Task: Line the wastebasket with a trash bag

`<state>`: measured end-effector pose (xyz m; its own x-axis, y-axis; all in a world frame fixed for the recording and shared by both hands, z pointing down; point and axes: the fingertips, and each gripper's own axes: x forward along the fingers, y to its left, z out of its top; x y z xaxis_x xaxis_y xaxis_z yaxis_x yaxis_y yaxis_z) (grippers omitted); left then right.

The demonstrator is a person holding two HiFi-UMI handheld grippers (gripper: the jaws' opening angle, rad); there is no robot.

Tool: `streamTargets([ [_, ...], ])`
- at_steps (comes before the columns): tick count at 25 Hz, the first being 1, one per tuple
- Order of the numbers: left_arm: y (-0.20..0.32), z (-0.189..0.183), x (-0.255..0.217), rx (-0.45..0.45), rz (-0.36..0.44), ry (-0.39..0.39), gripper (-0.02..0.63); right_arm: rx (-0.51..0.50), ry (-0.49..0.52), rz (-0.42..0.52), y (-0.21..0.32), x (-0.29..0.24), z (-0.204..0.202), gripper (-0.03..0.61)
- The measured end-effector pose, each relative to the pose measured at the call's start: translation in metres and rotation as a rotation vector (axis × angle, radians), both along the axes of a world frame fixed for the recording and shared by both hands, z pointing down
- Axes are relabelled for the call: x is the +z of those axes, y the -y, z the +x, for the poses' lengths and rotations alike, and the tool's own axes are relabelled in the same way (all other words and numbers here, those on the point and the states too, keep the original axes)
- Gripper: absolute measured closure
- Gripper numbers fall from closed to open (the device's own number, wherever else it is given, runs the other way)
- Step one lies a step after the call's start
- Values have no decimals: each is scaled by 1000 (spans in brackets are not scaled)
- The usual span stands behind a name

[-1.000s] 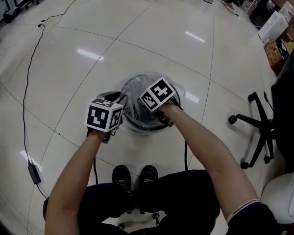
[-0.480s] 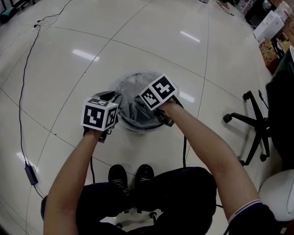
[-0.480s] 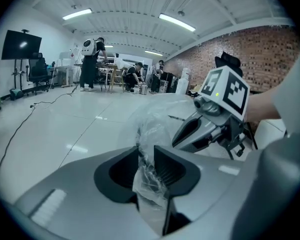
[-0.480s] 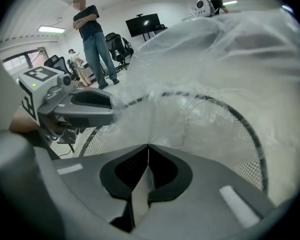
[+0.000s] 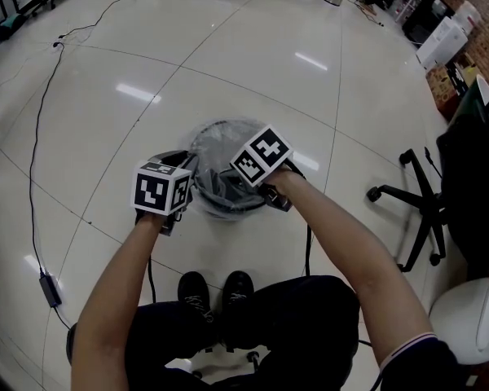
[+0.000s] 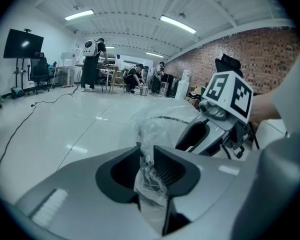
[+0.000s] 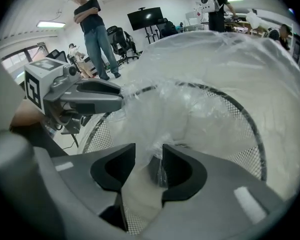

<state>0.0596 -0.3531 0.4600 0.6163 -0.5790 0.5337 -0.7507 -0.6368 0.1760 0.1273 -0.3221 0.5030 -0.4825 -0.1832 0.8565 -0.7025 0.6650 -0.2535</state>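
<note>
The right hand-held gripper has just been opening its jaws, and they are now standing spread, with a loose fold of the thin clear plastic trash bag lying between them and neither pad pressing on it. Judging by that, the person is releasing the film at the near rim, either because that stretch is seated or to take a fresh hold further round. The left hand-held gripper is pinching a crumpled twist of the same film between its ribbed pads, so the bag is being kept from slipping. The round black wire-mesh wastebasket is standing on the glossy white tiled floor in the middle of the head view, just beyond the person's black shoes. That view is showing the film ringing the rim as a pale halo, but the marker cubes are covering both sets of jaws. The right gripper view is showing the mesh wall at the lower right and the film billowing above the rim, so the bag probably needs pressing down. The left gripper view is showing the film running from the pads toward the rim, with the right hand-held gripper at the right of the frame.
</note>
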Motion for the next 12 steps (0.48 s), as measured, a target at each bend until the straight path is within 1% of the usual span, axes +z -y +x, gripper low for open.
streamTargets([
  [2, -1, -2, -1, 3, 2, 6, 518, 1, 23, 7, -1, -8, 0, 409],
  [4, -3, -4, -3, 8, 7, 10, 518, 14, 62, 34, 0, -24, 2, 416],
  [8, -11, -7, -16, 41, 20, -1, 508, 68, 133, 114, 3, -59, 19, 465],
  [10, -16, -10, -22, 53, 18, -3, 466, 100, 157, 144, 1, -71, 32, 483],
  [12, -20, -14, -27, 54, 18, 1, 448, 132, 179, 169, -3, -81, 47, 494],
])
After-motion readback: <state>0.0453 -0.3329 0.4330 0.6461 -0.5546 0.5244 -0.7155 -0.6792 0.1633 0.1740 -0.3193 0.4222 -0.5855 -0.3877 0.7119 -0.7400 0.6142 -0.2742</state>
